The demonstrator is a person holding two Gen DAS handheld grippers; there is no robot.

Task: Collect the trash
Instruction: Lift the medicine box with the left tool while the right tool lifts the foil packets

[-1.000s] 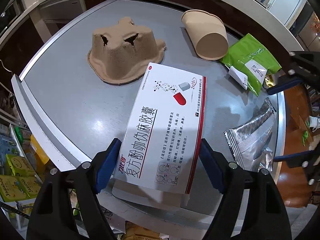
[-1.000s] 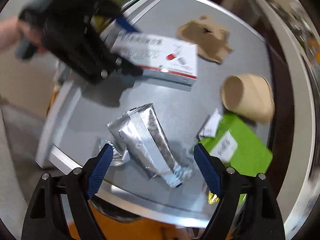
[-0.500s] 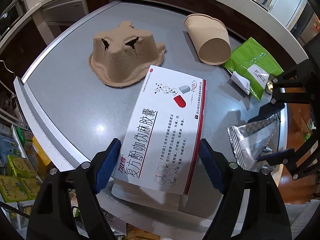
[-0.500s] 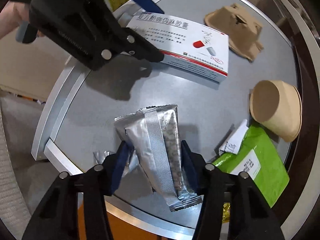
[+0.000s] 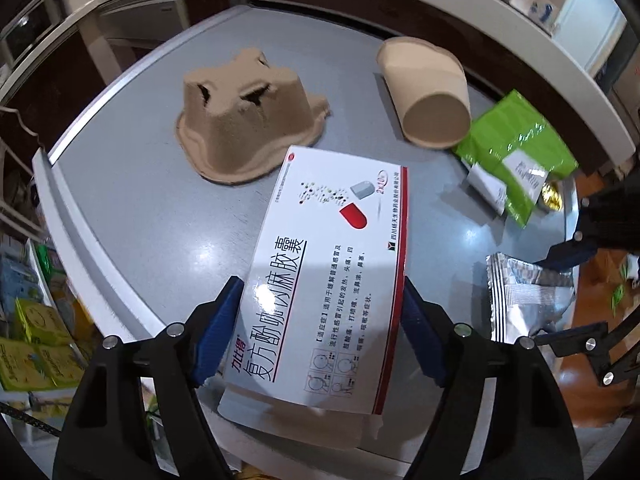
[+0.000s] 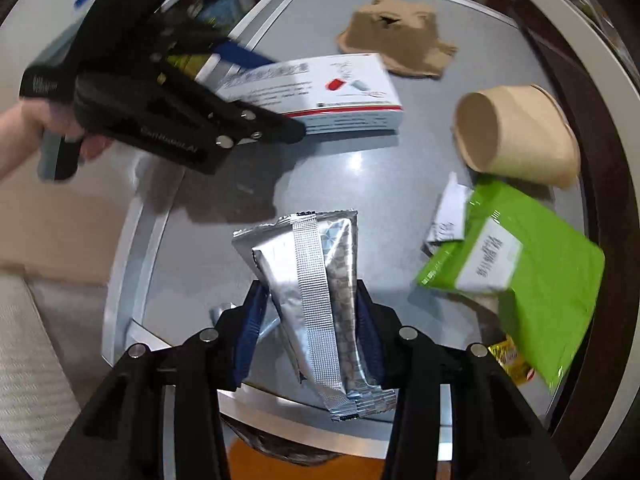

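Observation:
My left gripper (image 5: 320,320) is shut on a white medicine box (image 5: 332,264) with a red capsule picture and holds it over the grey table (image 5: 132,200). The box also shows in the right wrist view (image 6: 320,88), with the left gripper (image 6: 256,92) on it. My right gripper (image 6: 308,316) is shut on a silver foil wrapper (image 6: 316,280) at the table's near edge. The wrapper also shows in the left wrist view (image 5: 524,296), with the right gripper (image 5: 568,284) at the right edge.
A brown pulp cup carrier (image 5: 244,116) lies upside down at the back. A paper cup (image 5: 428,100) lies on its side. A green pouch (image 5: 516,152), a small white packet (image 5: 486,188) and a gold wrapper (image 5: 550,196) lie at the right. Yellow boxes (image 5: 28,344) sit below left.
My right gripper closed in from wide open and now grips the silver foil wrapper. My left gripper keeps hold of the medicine box, lifted slightly.

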